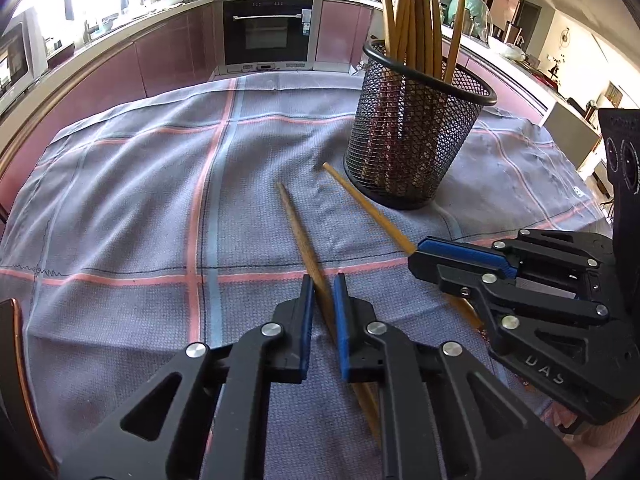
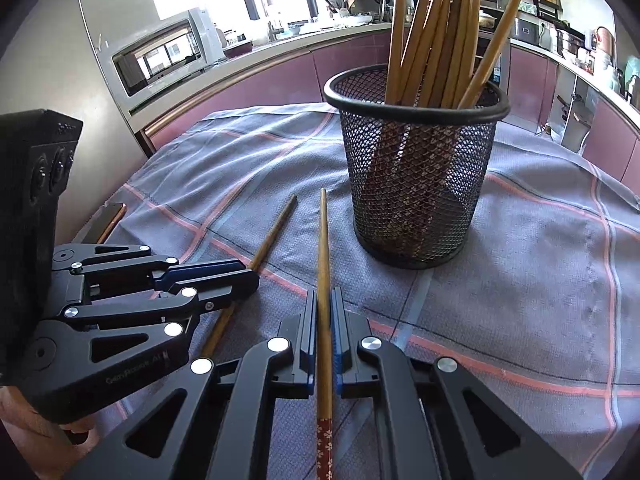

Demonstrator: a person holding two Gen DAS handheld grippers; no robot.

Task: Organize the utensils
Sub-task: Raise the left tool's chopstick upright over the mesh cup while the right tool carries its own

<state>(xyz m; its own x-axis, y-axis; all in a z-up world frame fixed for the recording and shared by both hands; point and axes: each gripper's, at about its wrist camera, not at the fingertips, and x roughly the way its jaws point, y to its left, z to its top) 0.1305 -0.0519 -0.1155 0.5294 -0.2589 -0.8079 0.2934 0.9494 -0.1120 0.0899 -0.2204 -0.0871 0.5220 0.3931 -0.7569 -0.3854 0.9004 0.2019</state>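
Note:
A black mesh cup [image 1: 416,128] [image 2: 416,176] holds several wooden chopsticks upright. Two loose chopsticks lie on the checked cloth before it. My left gripper [image 1: 323,292] straddles the left chopstick [image 1: 298,232], jaws narrowly apart with small gaps at the pads; it also shows in the right wrist view [image 2: 244,276] over that chopstick [image 2: 276,228]. My right gripper [image 2: 324,308] has its pads pressed on the right chopstick [image 2: 323,248], whose red patterned end points back toward the camera. In the left wrist view the right gripper [image 1: 420,256] covers that chopstick [image 1: 360,200].
The grey cloth [image 1: 140,200] with pink and blue lines covers the table. A dark phone-like slab [image 2: 108,220] lies at the left edge. Kitchen counters, an oven [image 1: 272,28] and a microwave [image 2: 164,56] stand beyond the table.

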